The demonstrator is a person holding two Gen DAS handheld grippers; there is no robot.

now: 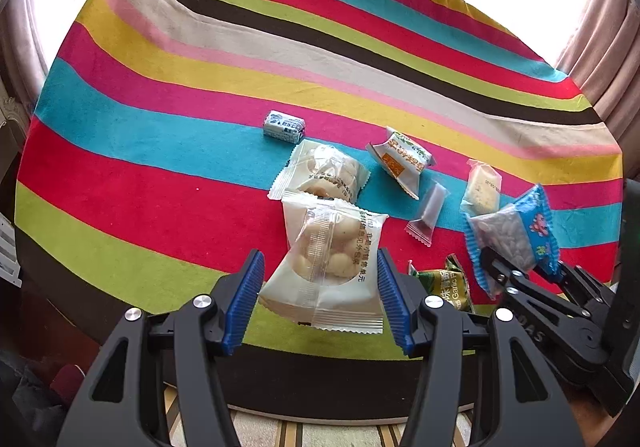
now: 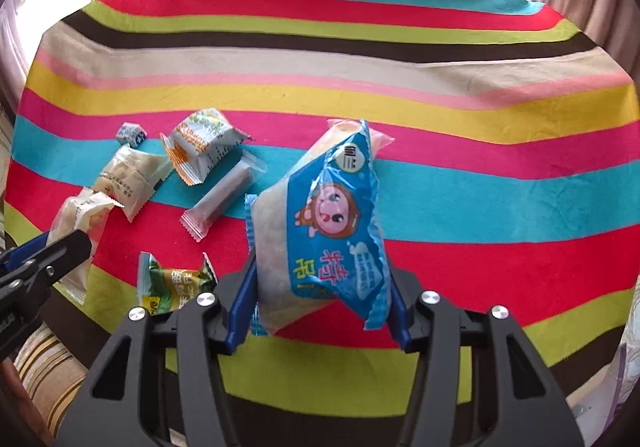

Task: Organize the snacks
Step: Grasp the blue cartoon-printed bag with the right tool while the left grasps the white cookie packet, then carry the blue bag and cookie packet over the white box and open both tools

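My left gripper (image 1: 320, 287) is shut on a white packet of round cookies (image 1: 326, 259) and holds it above the striped tablecloth (image 1: 160, 167). My right gripper (image 2: 322, 287) is shut on a blue packet with a cartoon monkey (image 2: 332, 227), lifted off the cloth; it also shows in the left wrist view (image 1: 516, 235). On the cloth lie a second white cookie packet (image 1: 324, 171), a small blue-white candy (image 1: 284, 126), a white and orange packet (image 1: 400, 159), a clear long bar (image 1: 426, 213), a pale square cracker packet (image 1: 482, 187) and a green packet (image 1: 442, 283).
The round table's near edge (image 1: 320, 371) is dark, with a striped rug below. Curtains (image 1: 600, 59) hang at the right and a bright window lies behind. The far half of the cloth holds no snacks.
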